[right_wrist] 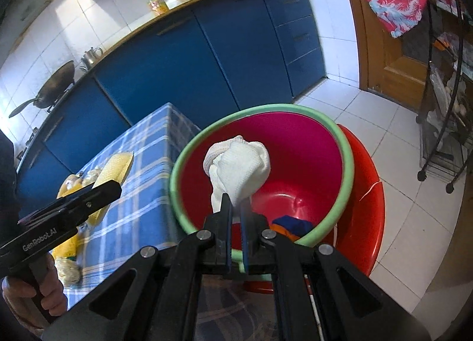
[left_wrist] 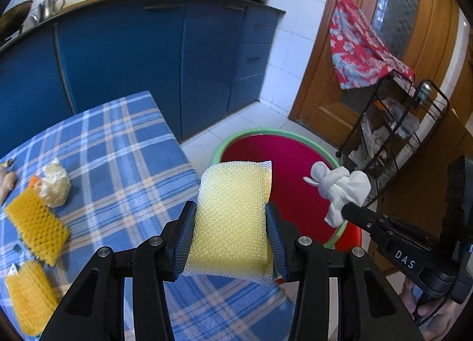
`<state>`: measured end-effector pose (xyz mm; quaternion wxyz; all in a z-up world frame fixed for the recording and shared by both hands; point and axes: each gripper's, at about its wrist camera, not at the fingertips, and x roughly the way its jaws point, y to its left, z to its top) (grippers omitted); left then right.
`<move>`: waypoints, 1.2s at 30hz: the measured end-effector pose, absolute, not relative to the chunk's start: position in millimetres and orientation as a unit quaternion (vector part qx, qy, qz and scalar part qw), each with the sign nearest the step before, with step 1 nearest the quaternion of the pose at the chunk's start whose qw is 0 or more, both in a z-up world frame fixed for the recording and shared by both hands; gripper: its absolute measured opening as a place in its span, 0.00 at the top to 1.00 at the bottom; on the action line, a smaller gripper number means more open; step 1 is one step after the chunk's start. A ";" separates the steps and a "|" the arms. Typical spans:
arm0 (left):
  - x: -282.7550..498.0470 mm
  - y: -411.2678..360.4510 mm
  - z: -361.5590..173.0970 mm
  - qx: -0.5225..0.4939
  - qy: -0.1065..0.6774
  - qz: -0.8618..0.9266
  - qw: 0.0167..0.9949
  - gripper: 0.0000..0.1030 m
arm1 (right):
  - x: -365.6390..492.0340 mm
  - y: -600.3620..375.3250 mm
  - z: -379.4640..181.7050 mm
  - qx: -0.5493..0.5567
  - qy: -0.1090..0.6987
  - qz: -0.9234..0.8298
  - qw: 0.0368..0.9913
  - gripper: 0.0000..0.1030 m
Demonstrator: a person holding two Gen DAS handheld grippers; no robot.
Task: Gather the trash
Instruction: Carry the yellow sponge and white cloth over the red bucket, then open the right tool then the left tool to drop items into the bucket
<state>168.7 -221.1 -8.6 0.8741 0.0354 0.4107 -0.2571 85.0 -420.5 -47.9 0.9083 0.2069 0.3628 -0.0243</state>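
Observation:
My left gripper [left_wrist: 232, 208] is shut on a yellow foam net pad [left_wrist: 233, 216] and holds it above the table's right edge, beside the red basin with a green rim [left_wrist: 254, 133]. My right gripper [right_wrist: 235, 203] is shut on a knotted white cloth [right_wrist: 239, 168] and holds it over the basin [right_wrist: 340, 145]. The cloth also shows in the left wrist view [left_wrist: 340, 185]. Blue and orange scraps [right_wrist: 292, 224] lie in the basin's bottom. The left gripper body [right_wrist: 65, 216] with the pad [right_wrist: 115, 168] shows in the right wrist view.
The blue plaid table [left_wrist: 118, 145] holds two orange foam nets [left_wrist: 37, 227], a crumpled white wad [left_wrist: 54, 182] and ginger pieces [left_wrist: 7, 184]. The basin sits on a red stool [right_wrist: 369, 208]. Blue cabinets [left_wrist: 147, 60], a wire rack [left_wrist: 399, 134] and a wooden door [left_wrist: 384, 15] stand behind.

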 end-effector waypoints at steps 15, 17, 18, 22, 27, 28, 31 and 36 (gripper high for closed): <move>186.7 -264.7 -29.8 0.061 0.427 -0.282 0.857 0.50 | 84.6 -445.0 -59.5 0.228 0.349 -0.051 0.907 0.89; 187.3 -272.2 -30.6 0.067 0.425 -0.286 0.856 0.48 | 80.6 -448.0 -57.1 0.229 0.345 -0.058 0.909 0.89; 188.2 -275.0 -30.7 0.068 0.423 -0.287 0.857 0.46 | 78.6 -449.1 -56.3 0.229 0.343 -0.060 0.909 0.89; 193.4 -282.0 -31.8 0.065 0.424 -0.287 0.856 0.41 | 72.6 -451.8 -54.8 0.233 0.341 -0.065 0.909 0.89; 196.4 -283.7 -32.2 0.060 0.428 -0.287 0.855 0.37 | 66.6 -454.2 -51.7 0.234 0.336 -0.067 0.910 0.85; 196.5 -283.3 -31.8 0.060 0.428 -0.286 0.855 0.37 | 65.5 -454.4 -50.9 0.234 0.333 -0.068 0.911 0.83; 196.0 -280.6 -29.6 0.061 0.426 -0.280 0.858 0.37 | 63.2 -455.3 -50.9 0.235 0.329 -0.069 0.912 0.81; 191.1 -270.3 -20.7 0.048 0.423 -0.274 0.862 0.37 | 62.8 -452.6 -50.2 0.232 0.334 -0.061 0.912 0.80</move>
